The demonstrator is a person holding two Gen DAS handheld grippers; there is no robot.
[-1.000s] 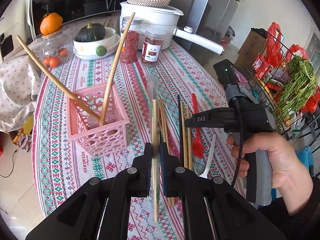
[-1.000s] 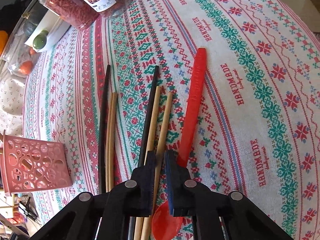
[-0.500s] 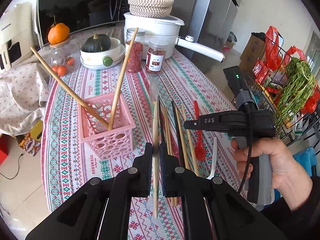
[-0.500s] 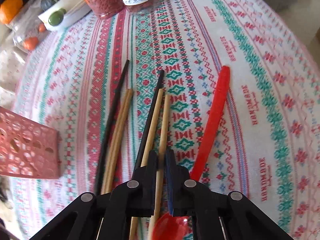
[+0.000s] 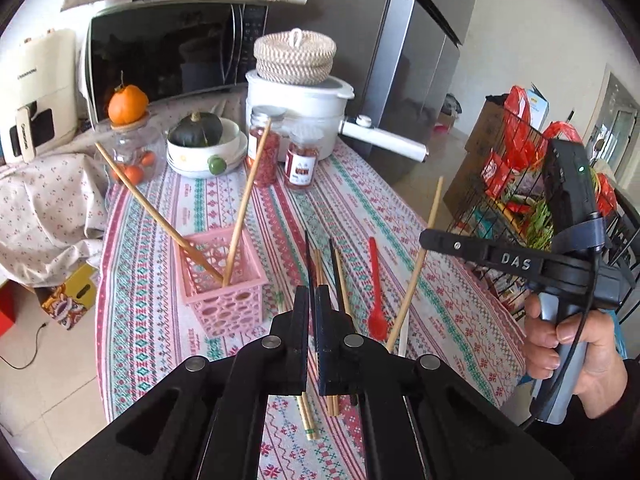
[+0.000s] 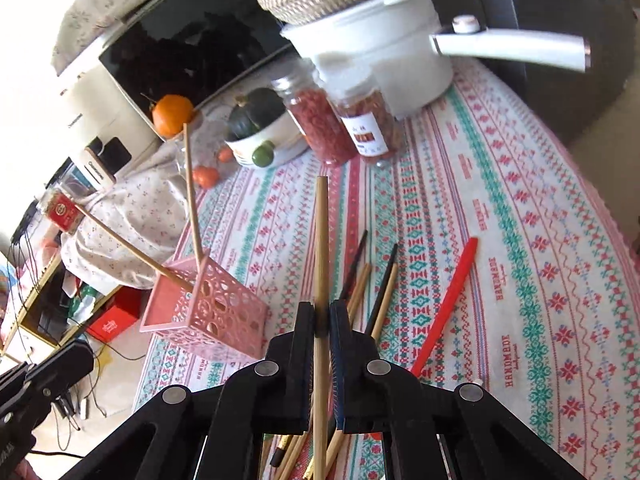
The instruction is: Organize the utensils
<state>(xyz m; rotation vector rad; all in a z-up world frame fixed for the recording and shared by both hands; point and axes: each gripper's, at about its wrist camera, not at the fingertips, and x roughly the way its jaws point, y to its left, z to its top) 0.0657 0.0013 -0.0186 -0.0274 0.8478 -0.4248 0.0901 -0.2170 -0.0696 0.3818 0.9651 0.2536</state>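
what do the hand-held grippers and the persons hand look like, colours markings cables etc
Both are matte black plastic with two flat fingers on linkage arms pinned by round silver bolts. The left hand-held gripper and right hand-held gripper look alike. From the side, the right one has raised "DAS" lettering, a grey pistol handle, a black cable and a green light. The bare hand gripping it ends in a dark sleeve.

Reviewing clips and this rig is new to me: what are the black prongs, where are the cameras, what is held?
No robot: a person holds a two-finger gripper in each hand, each with a fisheye camera looking along its fingers. One picture is from the left gripper, one from the right gripper. The right grips a wooden chopstick, lifted. On the tablecloth: a pink basket with two chopsticks, loose chopsticks, a red spoon. The left jaws stand close; any grip is unclear.
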